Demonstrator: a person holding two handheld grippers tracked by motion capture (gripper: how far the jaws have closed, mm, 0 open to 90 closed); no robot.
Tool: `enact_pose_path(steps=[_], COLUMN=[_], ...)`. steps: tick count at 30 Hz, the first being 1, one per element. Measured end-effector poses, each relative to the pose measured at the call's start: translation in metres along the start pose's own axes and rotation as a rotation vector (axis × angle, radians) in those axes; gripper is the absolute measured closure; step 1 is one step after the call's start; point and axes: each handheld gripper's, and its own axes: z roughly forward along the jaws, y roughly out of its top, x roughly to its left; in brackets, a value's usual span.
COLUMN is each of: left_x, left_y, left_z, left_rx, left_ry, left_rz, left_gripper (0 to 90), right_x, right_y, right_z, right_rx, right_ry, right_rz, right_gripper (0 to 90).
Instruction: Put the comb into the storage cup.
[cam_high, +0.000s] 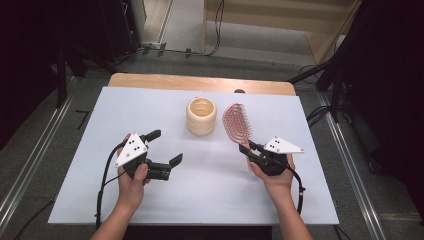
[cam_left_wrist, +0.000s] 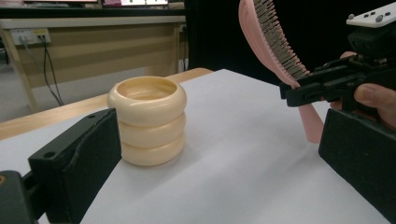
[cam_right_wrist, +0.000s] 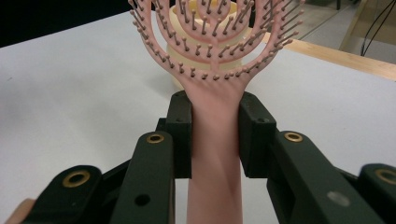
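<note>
Here, the white-topped bench carries a cream ribbed ring-stacked cup near its middle. The left hand-held gripper hovers with jaws spread wide; the right hand-held gripper clamps the pink vented plastic hairbrush by its handle, lifted beside the cup.

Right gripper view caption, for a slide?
Right gripper shut on pink hairbrush handle, cream ringed cup behind on the white table.

The right gripper clamps the pink hairbrush by its handle, a cream ribbed cup behind.
</note>
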Motion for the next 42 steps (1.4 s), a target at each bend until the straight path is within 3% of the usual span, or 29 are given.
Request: enact_pose_path(steps=[10,24,42], left_x=[-0.008,-0.016,-0.023], left_y=[0.009,0.014,0.016], left_z=[0.022,0.038,0.052], left_rx=[0.003,0.006,0.002], left_ry=[-0.022,-0.057,-0.108], left_rz=[0.005,-0.01,-0.071], left_gripper=[0.0,0.0,1.6], right_x=[0.009,0.019,0.039], right_y=[0.001,0.004,0.007], right_z=[0.004,0.01,0.018], right_rx=[-0.003,-0.009,-0.008], right_ry=[0.019,0.035,0.061], right_rz=[-0.017,-0.037,-0.068], right_gripper=[67.8,67.8,67.8])
